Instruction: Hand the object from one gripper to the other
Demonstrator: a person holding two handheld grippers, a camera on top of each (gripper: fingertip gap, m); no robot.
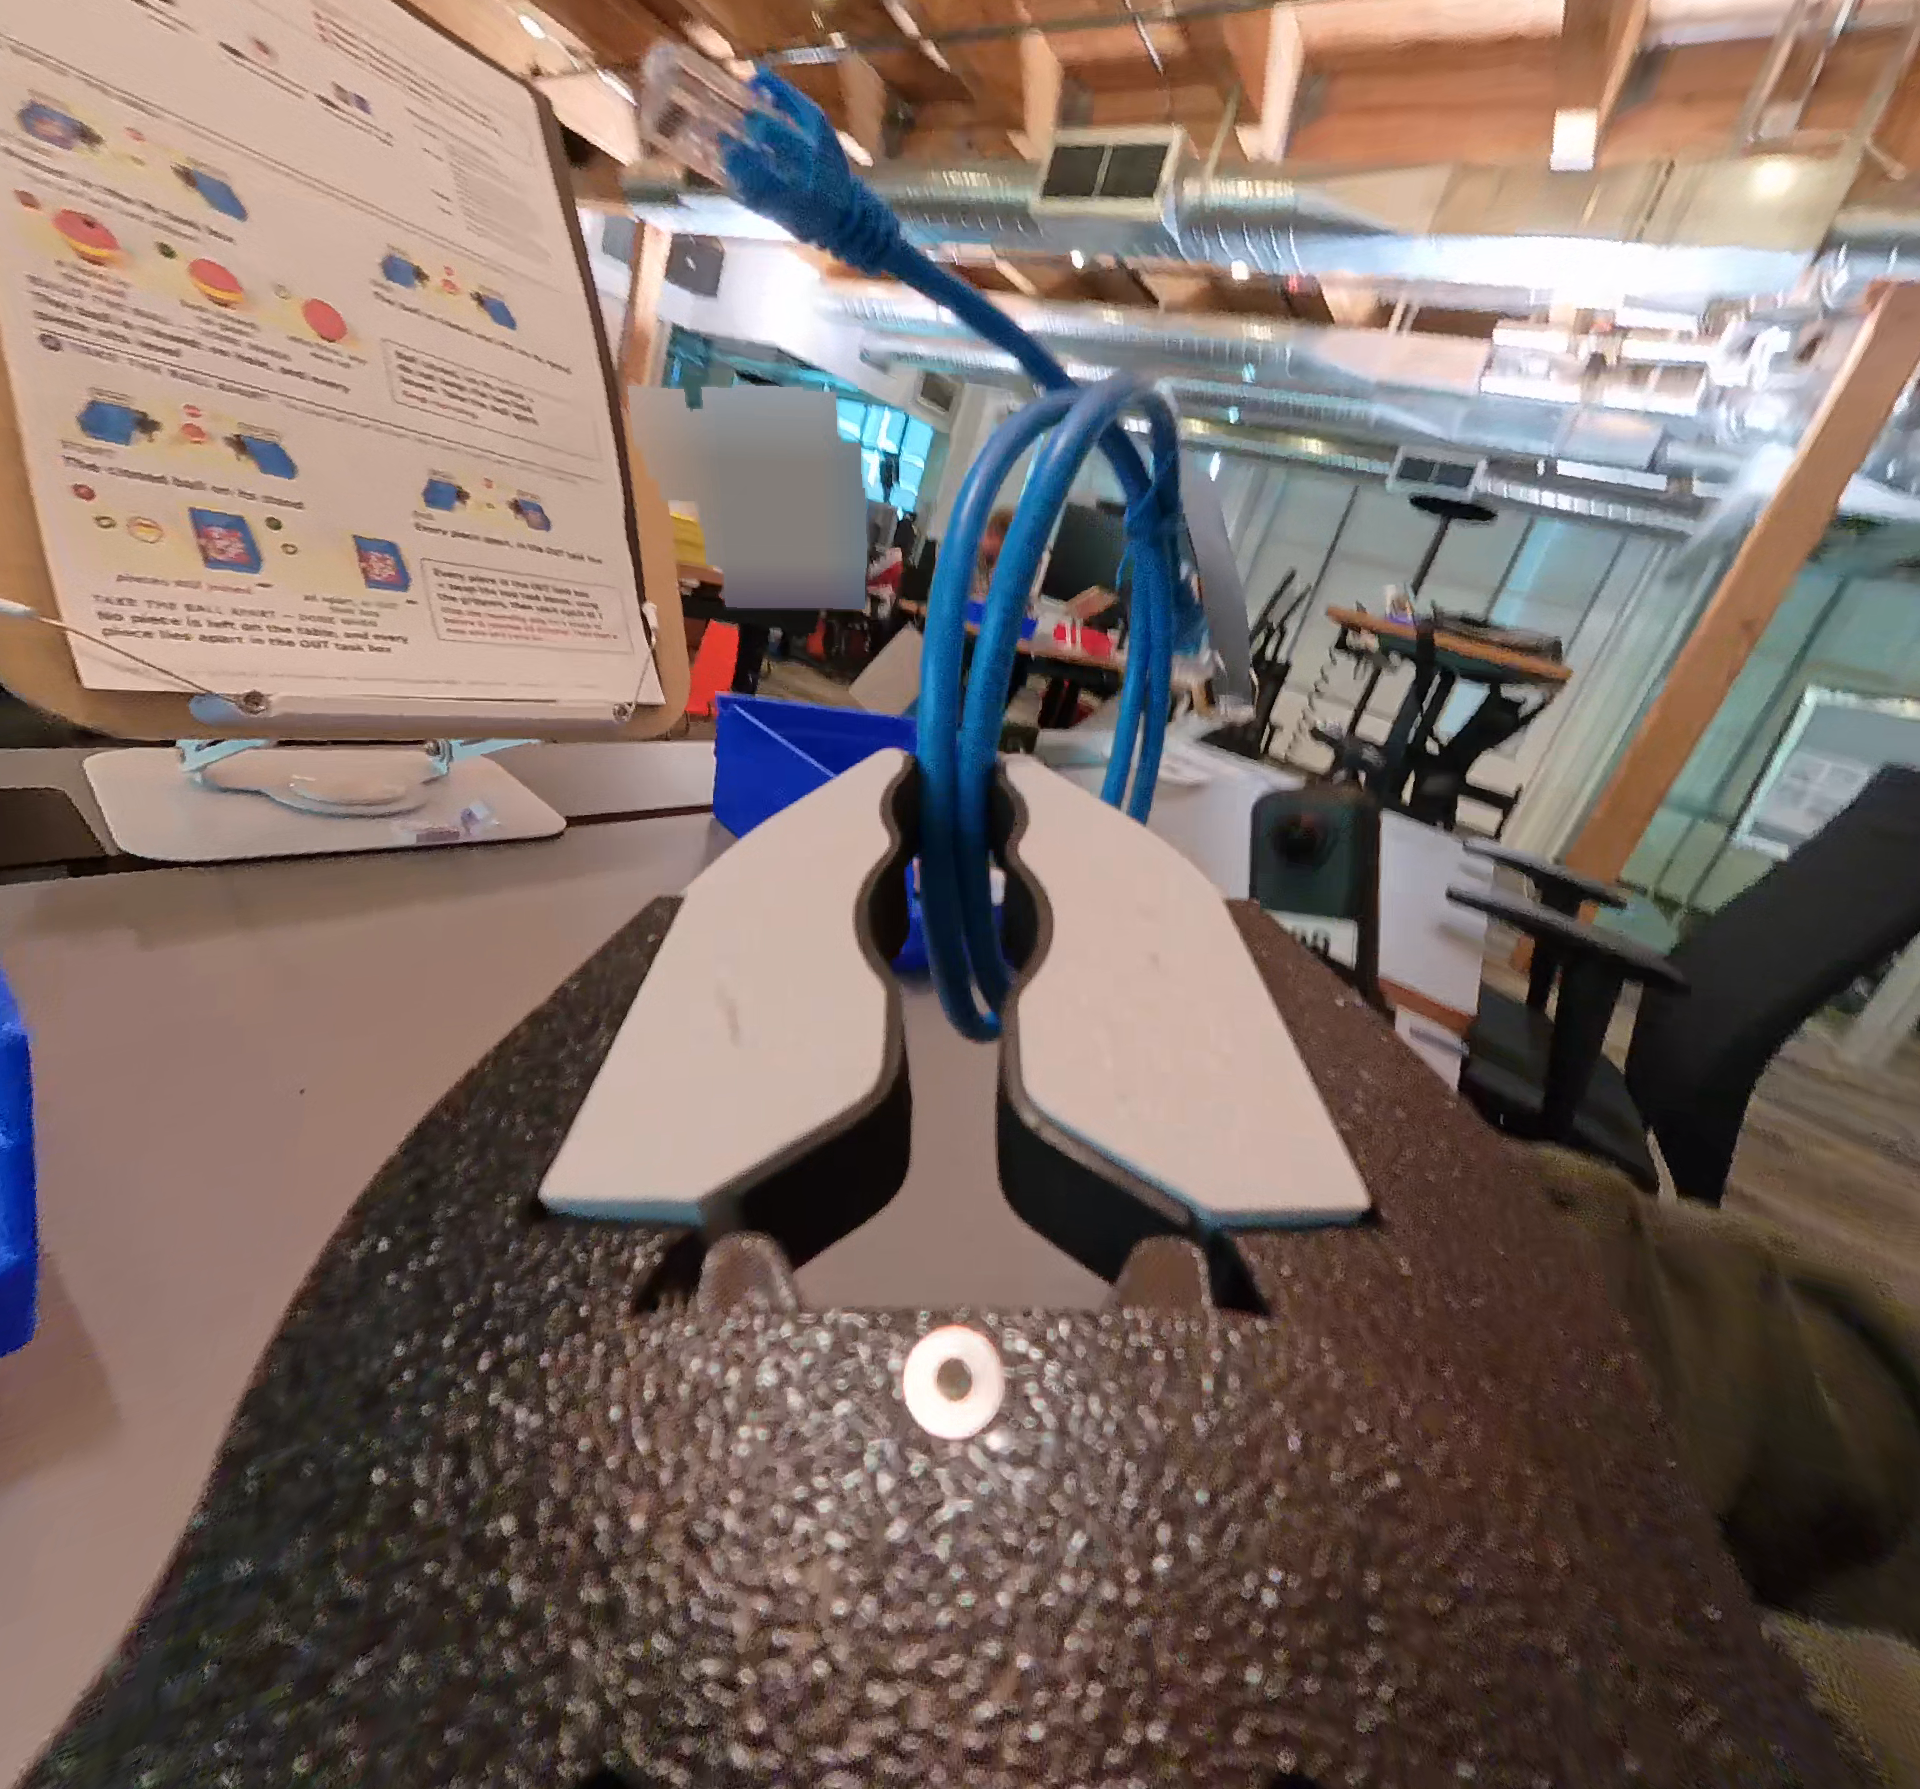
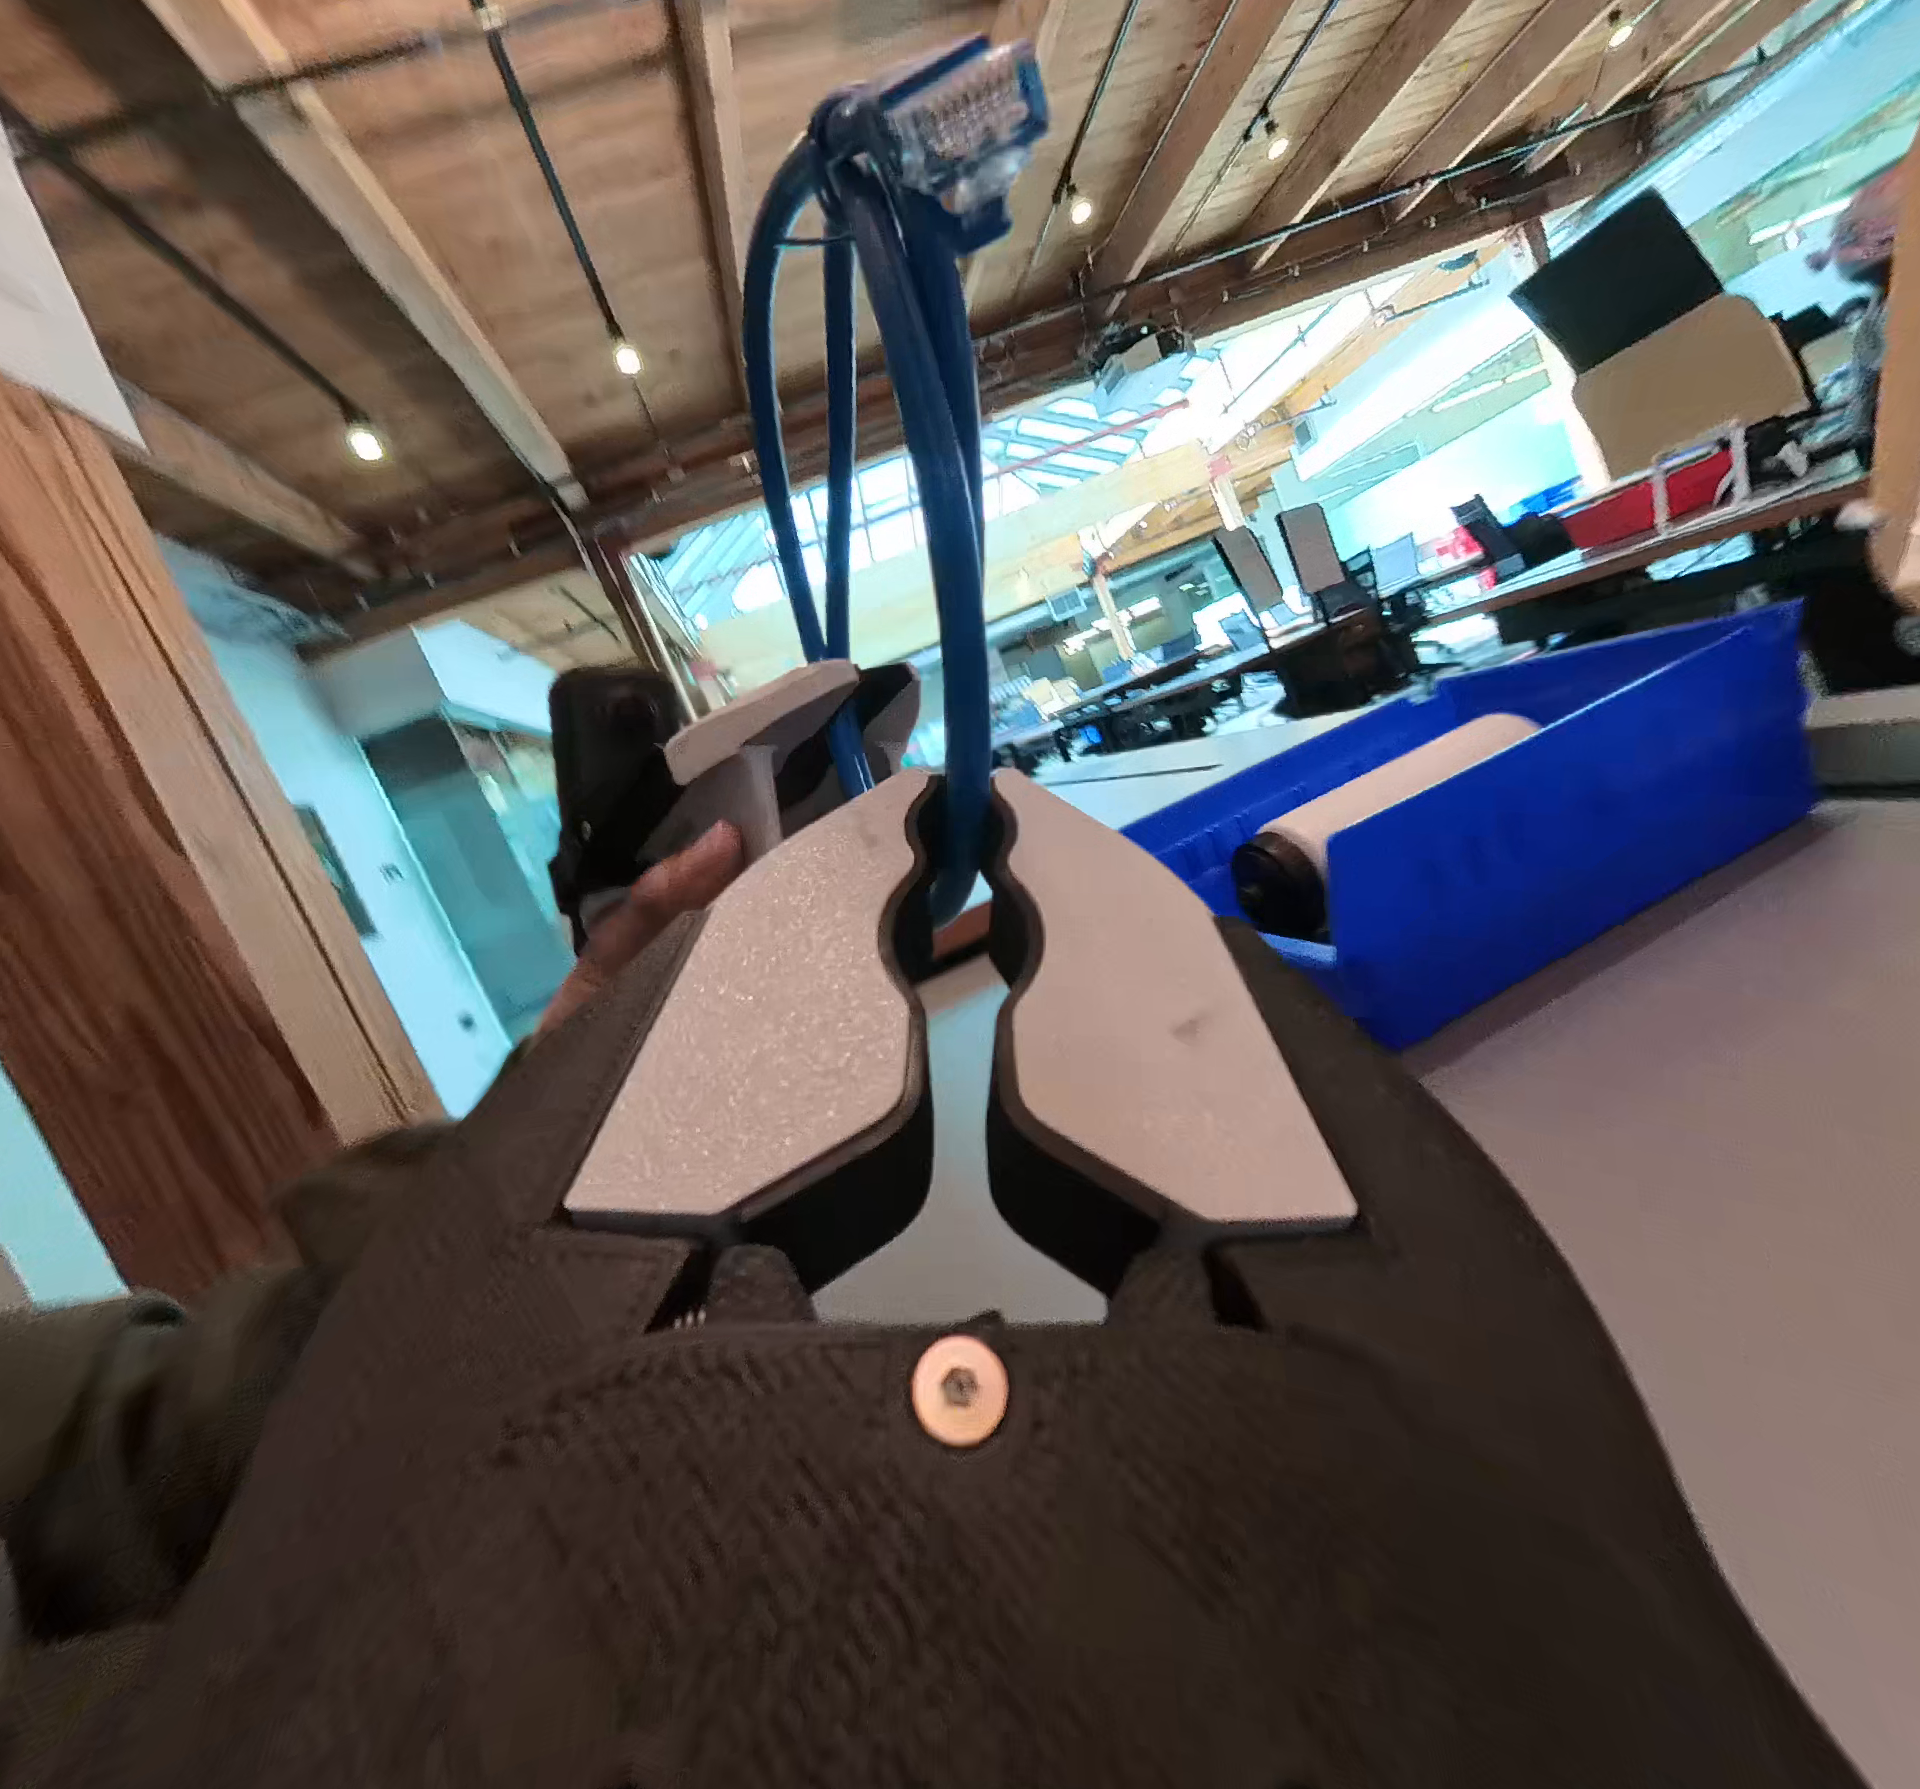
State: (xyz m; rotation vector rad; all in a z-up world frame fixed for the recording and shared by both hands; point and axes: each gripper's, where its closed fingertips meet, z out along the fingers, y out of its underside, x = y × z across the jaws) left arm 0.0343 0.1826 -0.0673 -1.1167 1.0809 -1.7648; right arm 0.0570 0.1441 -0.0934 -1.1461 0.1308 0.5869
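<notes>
Above grey table (image 2: 1662,1168) — both grippers' fingers (image 1: 1143,960) (image 2: 790,991) clamp the blue cable (image 1: 961,700) (image 2: 951,513).

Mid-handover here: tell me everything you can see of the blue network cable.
The blue network cable is a short patch lead bundled into loops, tied near the top. It stands upright, held in the air. A clear plastic plug on a ribbed blue boot sticks out at the top. The left gripper and the right gripper each pinch strands of the bundle low down; their fingertips sit close together.
</notes>
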